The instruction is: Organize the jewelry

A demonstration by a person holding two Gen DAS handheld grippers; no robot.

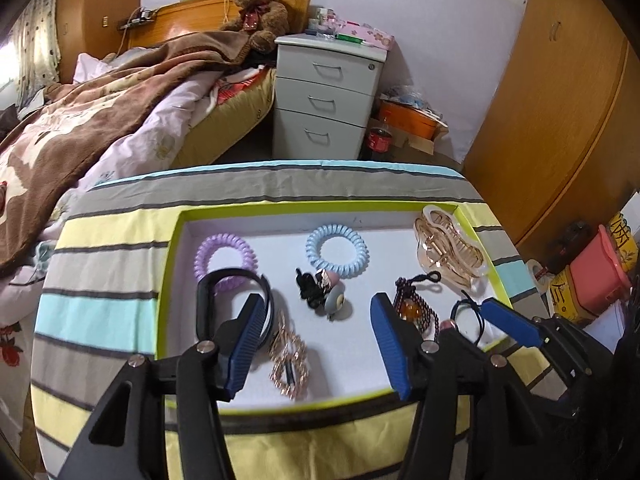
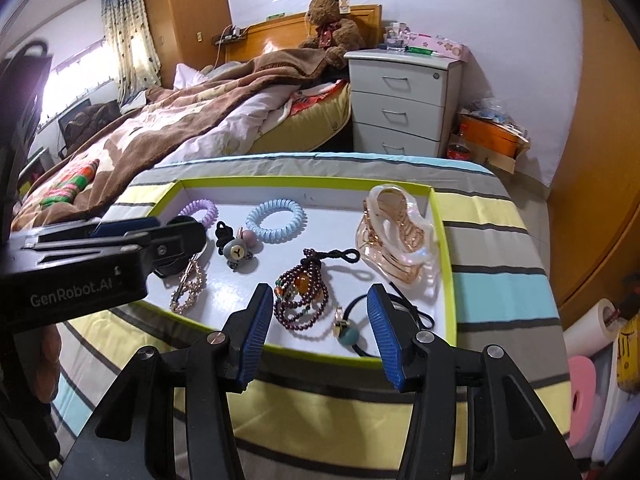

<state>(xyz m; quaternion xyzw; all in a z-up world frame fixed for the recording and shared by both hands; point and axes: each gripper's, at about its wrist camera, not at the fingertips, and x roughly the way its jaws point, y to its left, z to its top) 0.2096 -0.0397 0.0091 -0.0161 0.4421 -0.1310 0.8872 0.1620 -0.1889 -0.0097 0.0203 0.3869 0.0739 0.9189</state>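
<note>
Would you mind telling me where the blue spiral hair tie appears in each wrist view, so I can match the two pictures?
Left wrist view: the blue spiral hair tie lies at the middle of the tray's far part, right of the purple spiral hair tie.
Right wrist view: the tie lies left of centre, near the far wall.
Shared landmark: the pink claw clip in the tray's far right corner.

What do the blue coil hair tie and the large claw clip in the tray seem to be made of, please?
Blue coil hair tie: likely soft plastic, smooth pastel spiral cord with slight sheen.
Large claw clip: likely hard translucent plastic, amber-pink, glossy, light passing through its teeth.
</note>
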